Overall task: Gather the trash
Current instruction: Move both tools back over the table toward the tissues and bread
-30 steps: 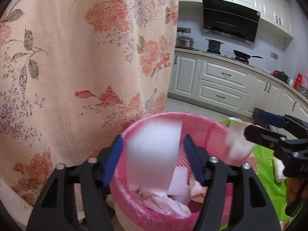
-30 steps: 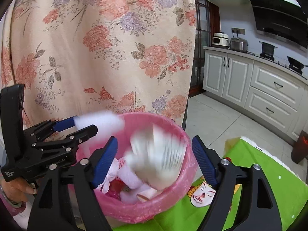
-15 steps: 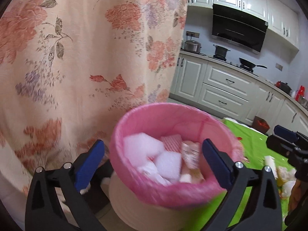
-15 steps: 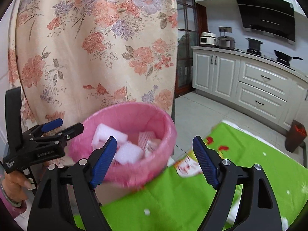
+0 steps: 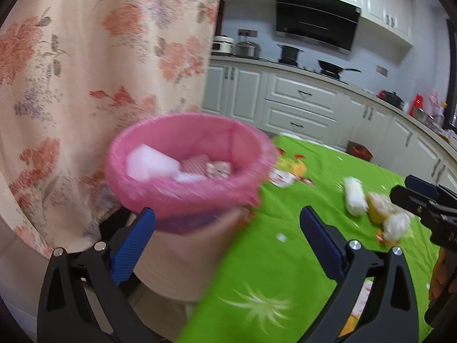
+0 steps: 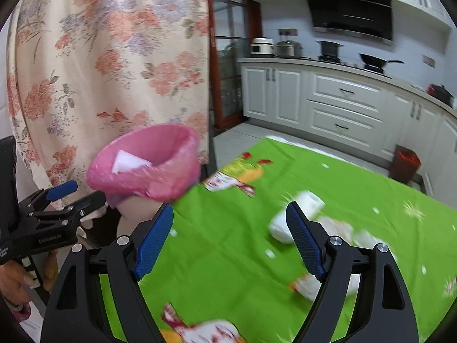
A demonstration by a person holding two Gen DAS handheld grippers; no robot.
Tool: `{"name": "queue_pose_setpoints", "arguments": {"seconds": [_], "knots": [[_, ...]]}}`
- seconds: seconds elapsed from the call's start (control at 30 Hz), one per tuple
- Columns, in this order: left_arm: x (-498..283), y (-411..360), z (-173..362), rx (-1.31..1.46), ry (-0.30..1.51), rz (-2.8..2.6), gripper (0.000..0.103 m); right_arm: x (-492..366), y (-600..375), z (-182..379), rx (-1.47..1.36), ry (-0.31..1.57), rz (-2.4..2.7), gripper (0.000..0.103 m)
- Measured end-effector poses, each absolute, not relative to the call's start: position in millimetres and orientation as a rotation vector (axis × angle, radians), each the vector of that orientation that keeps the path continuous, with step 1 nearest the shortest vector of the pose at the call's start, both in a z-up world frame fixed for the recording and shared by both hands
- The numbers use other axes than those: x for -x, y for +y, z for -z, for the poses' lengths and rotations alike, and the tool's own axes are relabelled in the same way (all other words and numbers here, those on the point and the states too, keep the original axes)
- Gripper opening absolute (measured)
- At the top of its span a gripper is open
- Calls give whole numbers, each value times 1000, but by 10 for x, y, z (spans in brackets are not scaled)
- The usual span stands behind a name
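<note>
While both grippers gape empty, crumpled white wrappers point(image 6: 288, 223) dot the green cloth point(image 6: 228, 243) beside the pink-lined round bin point(image 5: 188, 168).

Green tablecloth point(image 6: 337, 177) covers the table, with a few white and yellow wrapper scraps point(image 5: 371, 200) around 3 o'clock.

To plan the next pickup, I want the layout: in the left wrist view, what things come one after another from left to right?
Floral peach curtain → bin lined with a pink plastic bag → white oblong wrapped piece on the green tablecloth → yellow piece → black right gripper at the edge.
</note>
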State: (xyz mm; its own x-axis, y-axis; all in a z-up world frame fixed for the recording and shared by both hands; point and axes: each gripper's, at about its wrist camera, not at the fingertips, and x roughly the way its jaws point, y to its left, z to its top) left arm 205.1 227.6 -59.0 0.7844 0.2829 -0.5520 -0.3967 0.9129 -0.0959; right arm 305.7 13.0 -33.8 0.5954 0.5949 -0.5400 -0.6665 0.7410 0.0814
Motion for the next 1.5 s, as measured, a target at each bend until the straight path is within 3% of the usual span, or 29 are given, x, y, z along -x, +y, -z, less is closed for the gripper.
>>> {"name": "queue_pose_setpoints", "arguments": {"seconds": [0.53,1.37,1.43,1.5], "knots": [[-2259,1190,865,125,634,-184,98,-3111,-921,740,27,677,-508,77],[-2352,1509,1029,207,660,-239,98,-3601,-629,1122,9,821,-430,77],[-2335,1556,1030,218,663,-243,98,-3615,-590,1136,21,826,-426,75],[-2327,1581,1035,225,666,-244,98,-3621,-578,1150,32,834,-426,63]]}}
